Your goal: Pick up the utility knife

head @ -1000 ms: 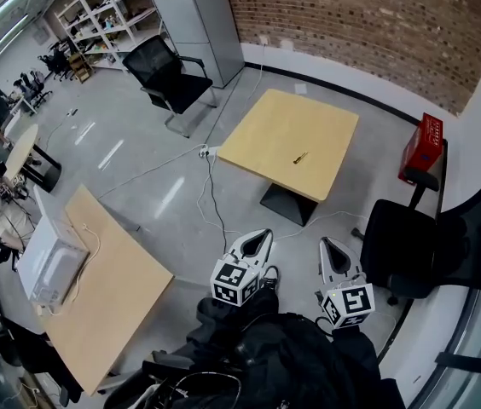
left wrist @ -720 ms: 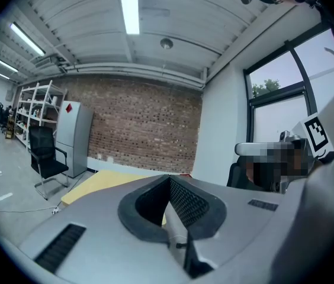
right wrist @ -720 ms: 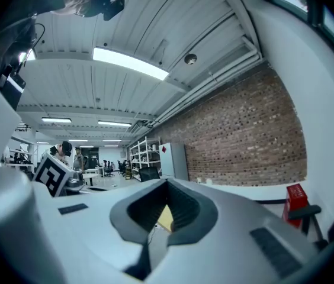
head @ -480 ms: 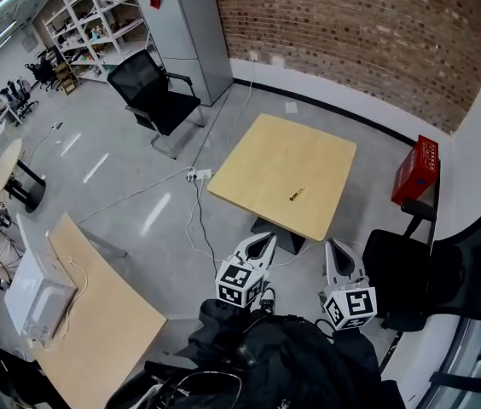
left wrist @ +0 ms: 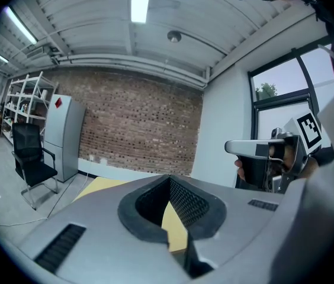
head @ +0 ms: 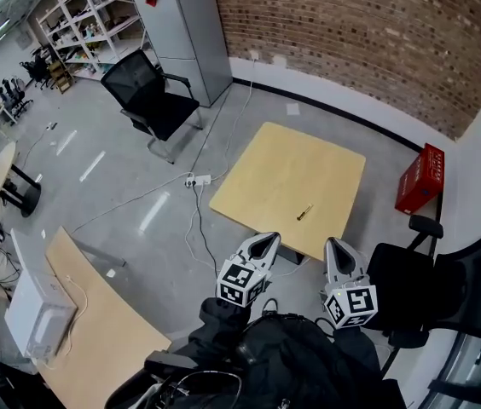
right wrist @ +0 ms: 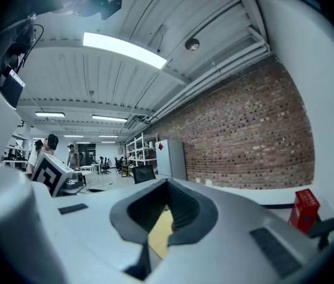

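With the desk (head: 275, 164) not yet reached and the left gripper (head: 263, 242) and right gripper (head: 335, 247) carried with jaws closed and empty, the slim utility knife (head: 304, 212) lying near its front edge could be pushed off if the jaws are not opened first

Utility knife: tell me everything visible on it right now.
The utility knife shows only in the head view. It is a small slim stick, dark with a yellowish part, too small for finer detail. It lies flat and diagonal on the square light-wood table, toward its near right edge. Only the tabletop touches it.
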`<state>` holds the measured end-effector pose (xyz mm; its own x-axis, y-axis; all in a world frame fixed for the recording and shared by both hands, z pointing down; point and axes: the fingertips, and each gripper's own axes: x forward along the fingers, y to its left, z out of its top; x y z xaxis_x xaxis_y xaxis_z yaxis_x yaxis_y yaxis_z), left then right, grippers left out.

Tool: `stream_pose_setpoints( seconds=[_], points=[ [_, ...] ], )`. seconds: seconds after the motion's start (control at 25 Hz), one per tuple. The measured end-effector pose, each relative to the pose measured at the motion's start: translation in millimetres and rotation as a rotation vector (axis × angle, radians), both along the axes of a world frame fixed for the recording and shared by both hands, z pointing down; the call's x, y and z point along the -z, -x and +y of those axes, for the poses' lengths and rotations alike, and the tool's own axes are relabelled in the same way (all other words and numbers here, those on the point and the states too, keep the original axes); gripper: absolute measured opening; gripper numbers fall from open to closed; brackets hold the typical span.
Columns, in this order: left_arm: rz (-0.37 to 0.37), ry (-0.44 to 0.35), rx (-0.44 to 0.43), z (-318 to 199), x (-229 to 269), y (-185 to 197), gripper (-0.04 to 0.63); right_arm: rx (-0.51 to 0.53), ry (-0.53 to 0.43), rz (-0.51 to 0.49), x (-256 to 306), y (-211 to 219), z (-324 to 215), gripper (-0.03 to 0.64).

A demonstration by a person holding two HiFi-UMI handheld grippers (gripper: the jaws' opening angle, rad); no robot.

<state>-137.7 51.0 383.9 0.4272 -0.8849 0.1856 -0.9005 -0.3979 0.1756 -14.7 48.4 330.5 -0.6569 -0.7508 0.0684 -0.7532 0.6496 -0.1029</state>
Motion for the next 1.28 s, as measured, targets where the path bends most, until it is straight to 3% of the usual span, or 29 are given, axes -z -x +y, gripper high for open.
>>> stream_pose_setpoints(
  seconds=[0.2,0.48,0.88,1.28],
  points=[
    [-0.050,0.004,-0.039,-19,-12,16,0.002,-0.026,0.036,0.015,-11,19,-17,0.003],
    [-0.029,0.041,-0.054,-44,-31,25,0.002,-0.044,0.071,0.048,-27,28,-40,0.003],
    [-0.013,0.060,-0.005,-66,-38,33,0.002,0.003,0.097,0.073,-38,37,-63,0.003],
    [-0.011,0.067,0.037,-97,-29,18,0.002,0.006,0.079,0.052,-26,10,-97,0.003]
  ],
)
